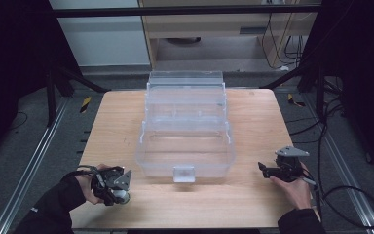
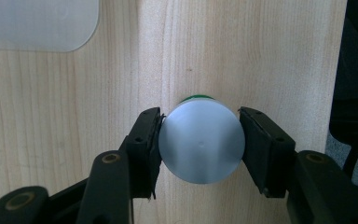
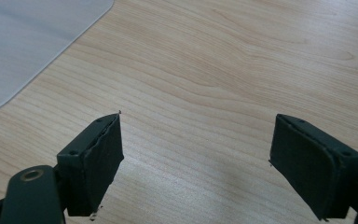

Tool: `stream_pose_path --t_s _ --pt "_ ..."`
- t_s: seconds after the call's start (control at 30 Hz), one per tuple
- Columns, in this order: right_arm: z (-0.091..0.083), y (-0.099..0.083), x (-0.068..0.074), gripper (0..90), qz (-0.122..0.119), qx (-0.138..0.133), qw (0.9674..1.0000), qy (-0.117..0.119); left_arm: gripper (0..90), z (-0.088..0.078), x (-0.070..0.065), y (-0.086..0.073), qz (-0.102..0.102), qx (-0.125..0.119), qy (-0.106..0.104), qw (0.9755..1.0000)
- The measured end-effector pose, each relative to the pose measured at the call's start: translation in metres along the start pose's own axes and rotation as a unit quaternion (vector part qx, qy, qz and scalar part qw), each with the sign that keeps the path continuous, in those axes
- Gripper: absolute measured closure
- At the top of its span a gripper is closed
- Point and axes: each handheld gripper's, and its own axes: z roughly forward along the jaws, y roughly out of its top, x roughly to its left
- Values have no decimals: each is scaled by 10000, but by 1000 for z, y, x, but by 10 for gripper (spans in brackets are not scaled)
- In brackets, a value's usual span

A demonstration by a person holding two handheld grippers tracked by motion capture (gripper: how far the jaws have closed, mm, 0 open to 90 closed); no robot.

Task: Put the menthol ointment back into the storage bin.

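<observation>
A round container with a flat grey lid and a green edge under it stands upright on the wooden table near the front left corner. My left gripper points straight down over it, shut on its sides, both pads pressing the lid. From above, the left gripper and the pale container sit by the person's left hand. My right gripper is open over bare wood with nothing between its jaws; in the high view the right gripper rests low at the front right.
A clear plastic tiered box stands open in the table's middle, its latch facing the person. Its frosted corner shows past the left jaws, and a frosted corner shows beyond the right jaws. The table edge lies close to the container.
</observation>
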Motion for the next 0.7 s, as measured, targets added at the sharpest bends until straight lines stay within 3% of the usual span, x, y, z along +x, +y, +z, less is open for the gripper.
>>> stream_pose_path --t_s 0.37,0.7 --pt "0 0 -1 173 -38 -4 10000 19 501 -28 2 0 -119 -71 123 9998" --pt "0 0 -1 175 -40 8 10000 27 502 -72 11 -6 -387 -252 361 9983"
